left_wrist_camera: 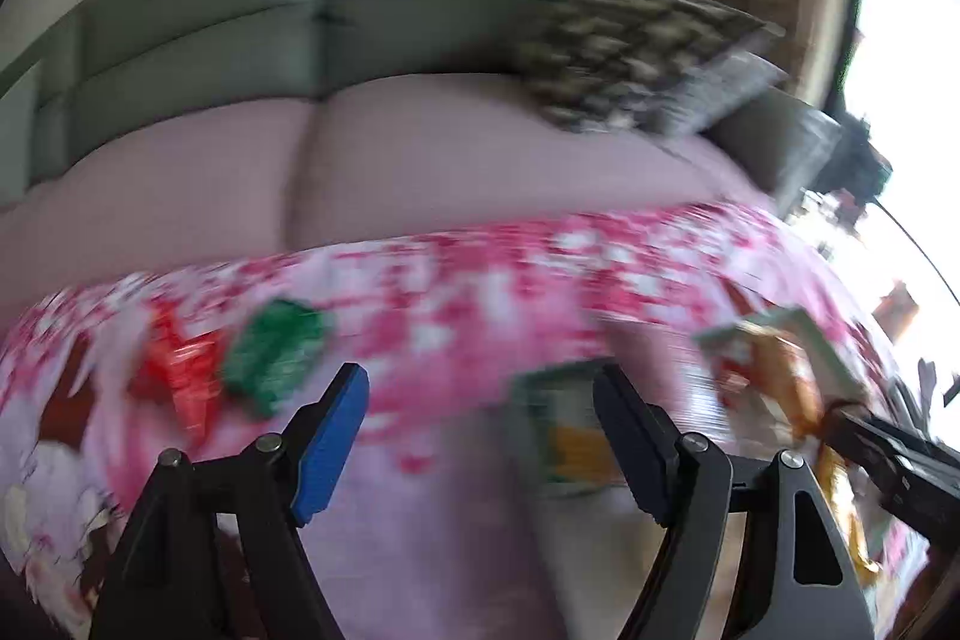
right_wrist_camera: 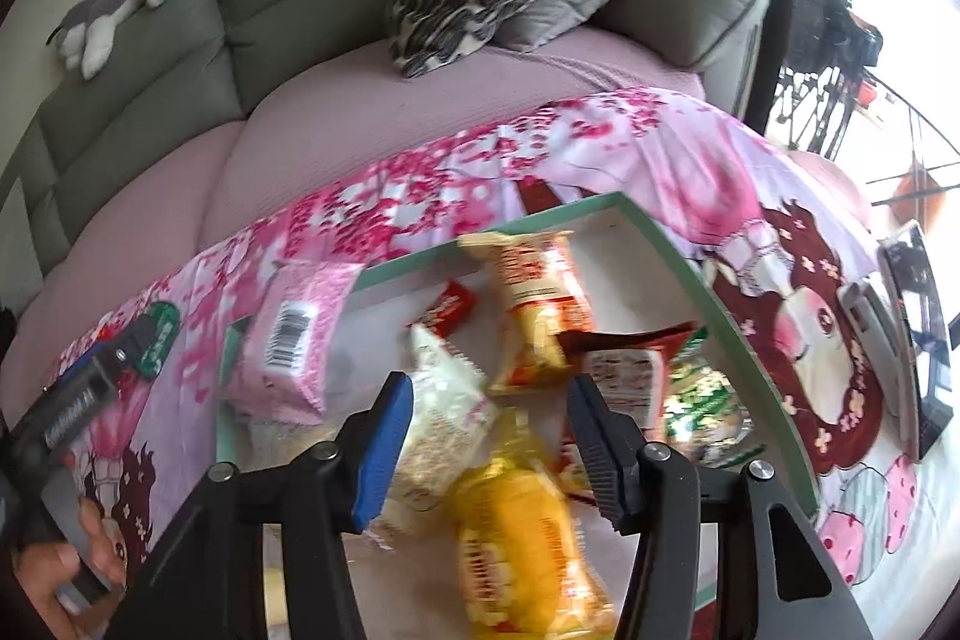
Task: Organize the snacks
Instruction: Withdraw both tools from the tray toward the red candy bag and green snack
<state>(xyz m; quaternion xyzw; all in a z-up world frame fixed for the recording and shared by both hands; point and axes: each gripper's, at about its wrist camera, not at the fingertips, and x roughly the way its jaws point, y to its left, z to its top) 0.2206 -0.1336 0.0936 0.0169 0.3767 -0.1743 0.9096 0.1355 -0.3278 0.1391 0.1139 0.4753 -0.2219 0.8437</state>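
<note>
Through the left wrist view, blurred, the left hand-held gripper (left_wrist_camera: 480, 418) is hovering released over the pink floral cloth (left_wrist_camera: 456, 280); red (left_wrist_camera: 180, 376) and green (left_wrist_camera: 273, 352) packets are lying far left, and the green-rimmed tray (left_wrist_camera: 822, 340) is sitting right. Through the right wrist view, the right hand-held gripper (right_wrist_camera: 489, 430) is hanging released above the tray (right_wrist_camera: 690, 268), where snack packets are lying: yellow (right_wrist_camera: 522, 538) nearest, white (right_wrist_camera: 444, 400), and a pink pack (right_wrist_camera: 294, 334) leaning on the left rim.
</note>
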